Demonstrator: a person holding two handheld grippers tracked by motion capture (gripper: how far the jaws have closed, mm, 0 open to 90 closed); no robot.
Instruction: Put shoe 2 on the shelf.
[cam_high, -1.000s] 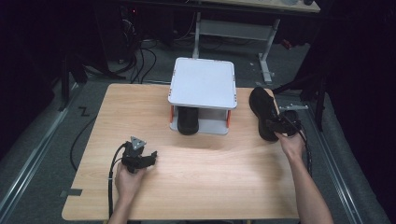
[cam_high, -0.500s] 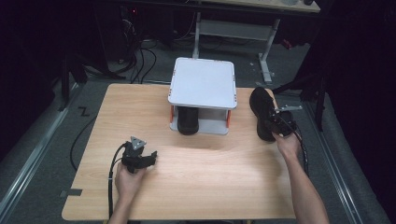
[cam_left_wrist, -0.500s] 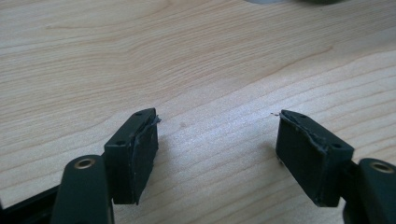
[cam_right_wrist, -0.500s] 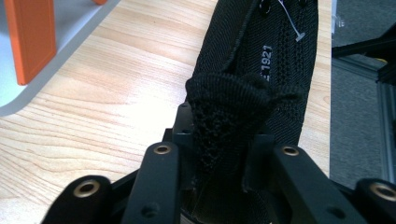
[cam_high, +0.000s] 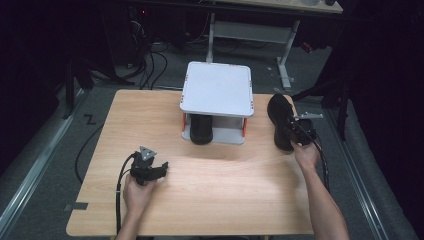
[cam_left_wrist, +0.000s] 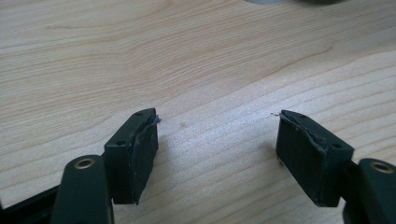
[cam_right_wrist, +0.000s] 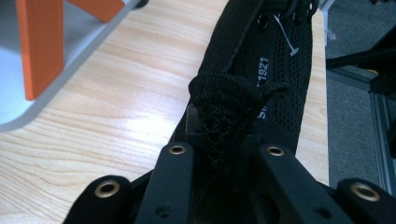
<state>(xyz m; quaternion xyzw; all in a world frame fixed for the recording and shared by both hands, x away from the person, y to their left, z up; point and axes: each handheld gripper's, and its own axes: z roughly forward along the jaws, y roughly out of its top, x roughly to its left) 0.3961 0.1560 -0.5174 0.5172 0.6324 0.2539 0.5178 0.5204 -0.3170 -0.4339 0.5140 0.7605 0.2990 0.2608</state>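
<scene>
Black knit-mesh shoe (cam_right_wrist: 261, 79) lies at the table's right edge, just right of the rack, toe pointing away from me; right gripper (cam_right_wrist: 224, 149) has just been closing and now pinches the bunched fabric of the heel collar between its jaws; I read that as a soft-fabric hold only, not a grip on the sole or the body.

Risks as I see them:
- knit collar is stretchy; on a lift the shoe likely hangs toe-down and swings; fabric could slip out from between the pads;
- the shoe (cam_high: 280, 120) sits close to the edge of the light wooden table (cam_high: 225, 195); a slip there probably sends it to the floor on the right;
- if the target is the lower shelf of the white two-tier rack with orange posts (cam_high: 217, 90), a second black shoe (cam_high: 201, 131) already fills its left part; a swinging toe could knock that shoe or catch the orange post (cam_right_wrist: 39, 44) nearest the held shoe;
- loose lace and a white tag near the eyelets could snag on the shelf lip; can't tell how loose they are.

Left gripper (cam_high: 147, 170) rests on the table front-left, well apart from shoe and rack; its jaws stand wide apart with nothing between them, just bare wood (cam_left_wrist: 196, 70); no support available from that side if the hold fails.

I'd watch for sag the moment weight comes off the table.
</scene>
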